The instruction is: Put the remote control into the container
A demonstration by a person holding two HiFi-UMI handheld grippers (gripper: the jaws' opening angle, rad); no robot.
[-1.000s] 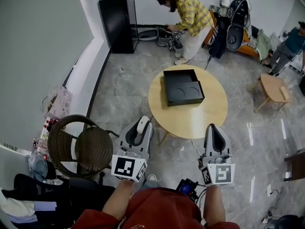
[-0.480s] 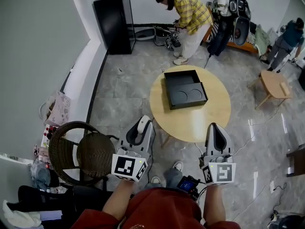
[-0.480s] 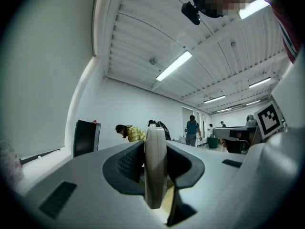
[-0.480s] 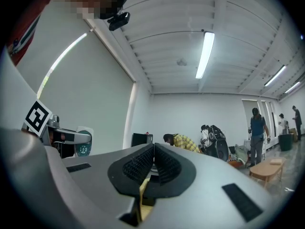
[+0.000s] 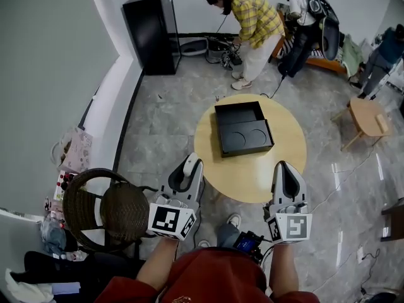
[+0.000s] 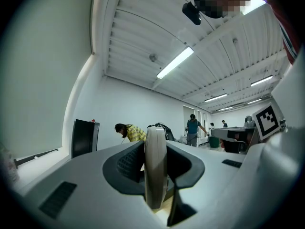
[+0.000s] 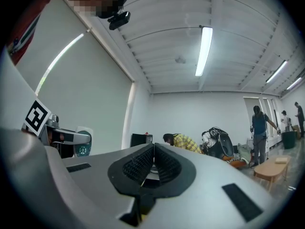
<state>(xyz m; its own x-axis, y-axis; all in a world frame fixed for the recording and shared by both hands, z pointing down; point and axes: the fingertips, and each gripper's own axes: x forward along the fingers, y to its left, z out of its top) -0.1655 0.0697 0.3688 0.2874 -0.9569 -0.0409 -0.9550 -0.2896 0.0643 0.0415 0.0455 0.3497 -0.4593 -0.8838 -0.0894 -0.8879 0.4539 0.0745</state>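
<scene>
Nearest, at 6 o'clock in the head view: both grippers held out level, side by side, marker cubes toward the camera. Left gripper [image 5: 190, 167] at 7 o'clock, jaws clamped on the remote control [image 6: 155, 168]. The remote stands on edge between the pads, white, its tip poking past the jaws. The right gripper view catches its button face from the side. Right gripper [image 5: 283, 168] at 5 o'clock, jaws closed together, nothing between them.

Both tips sit over the near rim of the round wooden table [image 5: 252, 174]. The left tip is at the rim's 7 o'clock side, the right at its 5 o'clock side.

Container [image 5: 243, 129] on the table, black, open-topped, a little past the table's middle toward 12 o'clock. Two round hollows show in its nearer part. Well apart from the remote.

Wicker chair [image 5: 106, 201] on the floor at 8 o'clock, just beside the left gripper.

Small wooden stool [image 5: 369, 115] at 2 o'clock.

Farther off, a black cabinet [image 5: 151, 30] stands against the wall at 11 o'clock. A person in a yellow plaid shirt [image 5: 255, 16] bends over at 12 o'clock.
</scene>
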